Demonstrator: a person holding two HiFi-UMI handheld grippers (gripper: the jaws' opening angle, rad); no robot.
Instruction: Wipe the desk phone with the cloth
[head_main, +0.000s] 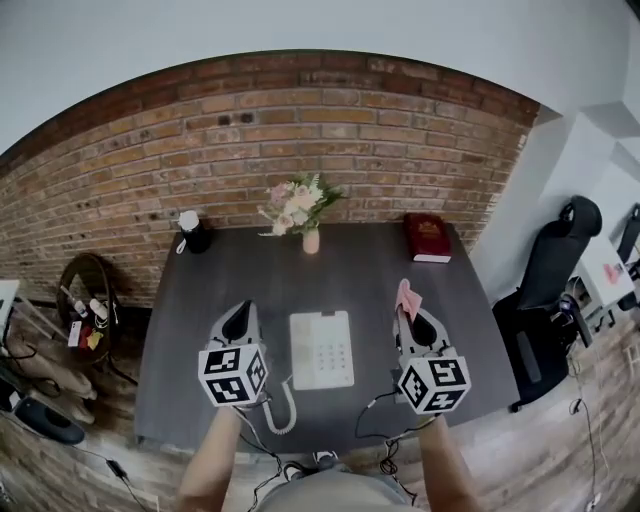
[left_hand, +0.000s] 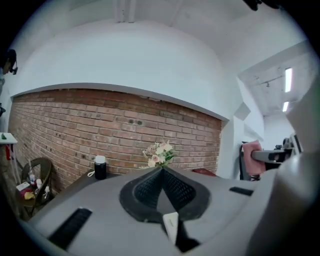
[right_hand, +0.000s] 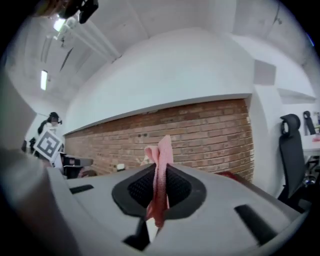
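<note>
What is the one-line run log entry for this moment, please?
left gripper: shut, empty | right gripper: shut on pink cloth | white desk phone: on dark grey table, between grippers, cloth apart from it | wiping: not begun

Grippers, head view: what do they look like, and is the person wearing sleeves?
Both the left gripper and right gripper have grey bodies, black textured tongs tapering to a point, and a cube with black-and-white square markers at the rear. The forearms are bare; no sleeves show.

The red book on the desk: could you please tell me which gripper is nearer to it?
Right. The right gripper is in front of the red book; the left gripper is beyond the desk phone, farther off.
</note>
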